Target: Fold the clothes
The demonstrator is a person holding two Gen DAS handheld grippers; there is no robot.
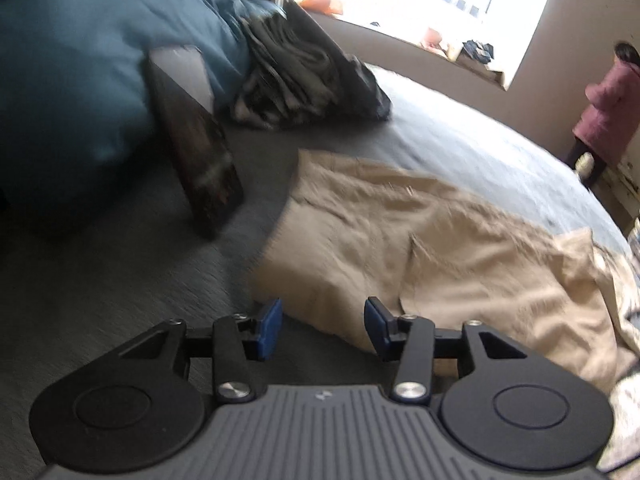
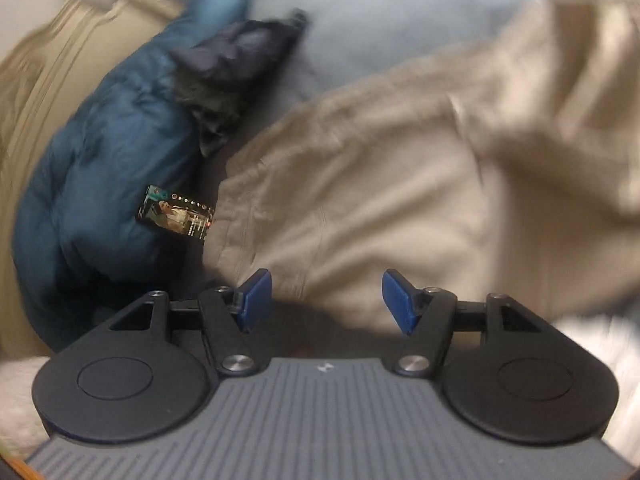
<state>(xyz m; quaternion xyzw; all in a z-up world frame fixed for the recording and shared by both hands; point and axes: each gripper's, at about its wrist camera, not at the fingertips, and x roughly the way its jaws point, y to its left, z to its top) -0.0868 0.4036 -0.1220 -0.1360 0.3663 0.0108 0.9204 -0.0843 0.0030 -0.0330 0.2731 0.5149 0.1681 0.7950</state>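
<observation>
A beige pair of trousers (image 1: pixel 420 248) lies spread and creased on the grey-blue bed sheet (image 1: pixel 460 132). My left gripper (image 1: pixel 323 328) stands open just above the near corner of the cloth, nothing between its blue pads (image 1: pixel 270 328). In the right wrist view the same beige trousers (image 2: pixel 380 184) fill the middle and right, blurred. My right gripper (image 2: pixel 327 300) is open over the cloth's near edge, holding nothing.
A teal duvet (image 1: pixel 80 80) is heaped at the left with a phone (image 1: pixel 200 160) leaning against it, its screen lit in the right wrist view (image 2: pixel 176 216). A dark crumpled garment (image 1: pixel 304 76) lies behind. A window sill (image 1: pixel 440 48) and a pink coat (image 1: pixel 608 108) are at the back.
</observation>
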